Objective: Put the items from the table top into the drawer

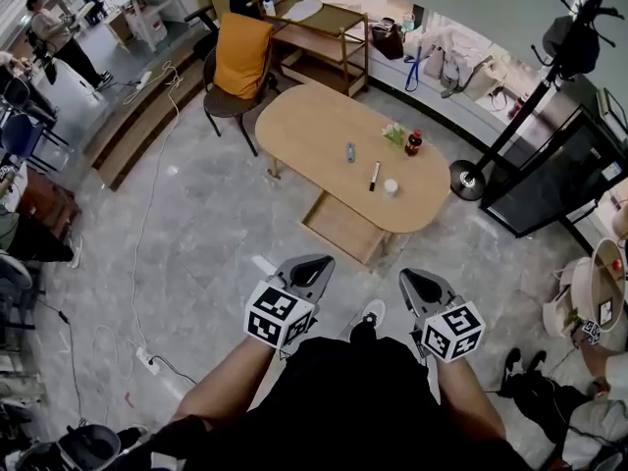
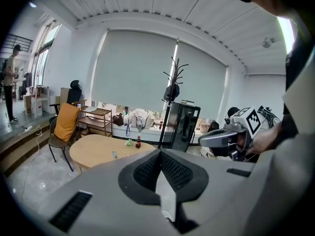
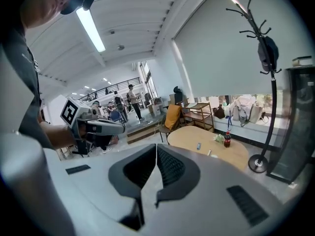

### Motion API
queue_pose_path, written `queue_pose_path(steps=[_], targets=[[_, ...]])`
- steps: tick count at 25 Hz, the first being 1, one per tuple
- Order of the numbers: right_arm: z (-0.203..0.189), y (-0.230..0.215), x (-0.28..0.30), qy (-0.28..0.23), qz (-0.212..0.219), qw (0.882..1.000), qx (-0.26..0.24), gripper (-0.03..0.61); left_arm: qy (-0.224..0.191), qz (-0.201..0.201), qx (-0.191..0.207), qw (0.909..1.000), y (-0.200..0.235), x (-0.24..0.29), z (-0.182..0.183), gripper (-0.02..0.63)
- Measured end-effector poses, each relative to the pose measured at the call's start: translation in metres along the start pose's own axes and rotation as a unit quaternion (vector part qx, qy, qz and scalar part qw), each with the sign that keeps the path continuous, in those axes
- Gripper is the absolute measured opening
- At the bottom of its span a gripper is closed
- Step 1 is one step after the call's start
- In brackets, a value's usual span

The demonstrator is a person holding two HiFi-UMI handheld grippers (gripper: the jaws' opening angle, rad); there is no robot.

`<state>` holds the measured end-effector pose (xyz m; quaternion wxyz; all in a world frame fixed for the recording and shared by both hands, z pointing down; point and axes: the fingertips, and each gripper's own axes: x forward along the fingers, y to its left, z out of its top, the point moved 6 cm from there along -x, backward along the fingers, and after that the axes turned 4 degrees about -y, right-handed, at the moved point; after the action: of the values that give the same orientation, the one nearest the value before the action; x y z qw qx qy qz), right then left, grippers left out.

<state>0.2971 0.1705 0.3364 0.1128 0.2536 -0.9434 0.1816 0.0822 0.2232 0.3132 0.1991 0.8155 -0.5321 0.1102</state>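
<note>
Head view: oval wooden table upper centre, flat drawer pulled out at its near edge. Slim marker and dark bottle sit on top. Left gripper and right gripper, lower frame, are both closed and empty.

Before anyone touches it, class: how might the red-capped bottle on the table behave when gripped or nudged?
The bottle stands upright and narrow, so a sideways nudge could tip it. Its round body might then roll across the table. It looks dark, probably full, so likely heavy for its size.
</note>
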Motion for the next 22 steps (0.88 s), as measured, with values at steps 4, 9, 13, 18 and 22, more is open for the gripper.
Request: queue_pose_path(steps=[4,9,13,18,22], targets=[[0.012,-0.031,0.021,0.003,0.012,1.0,0.0,0.003,-0.002,0.01,0.002,0.9999,0.012,0.031,0.021,0.002],[0.021,-0.072,0.041,0.008,0.019,1.0,0.0,0.003,0.008,0.026,-0.001,0.9996,0.023,0.066,0.03,0.002],[0.024,-0.101,0.055,0.013,0.022,1.0,-0.005,0.003,0.012,0.041,-0.006,0.9991,0.029,0.087,0.034,0.002],[0.024,-0.123,0.072,0.022,0.012,1.0,0.0,0.003,0.023,0.039,0.008,0.9989,0.04,0.101,0.038,0.002],[0.03,-0.125,0.095,0.024,0.001,1.0,-0.001,0.003,0.025,0.028,0.006,0.9993,0.068,0.108,0.044,0.002]])
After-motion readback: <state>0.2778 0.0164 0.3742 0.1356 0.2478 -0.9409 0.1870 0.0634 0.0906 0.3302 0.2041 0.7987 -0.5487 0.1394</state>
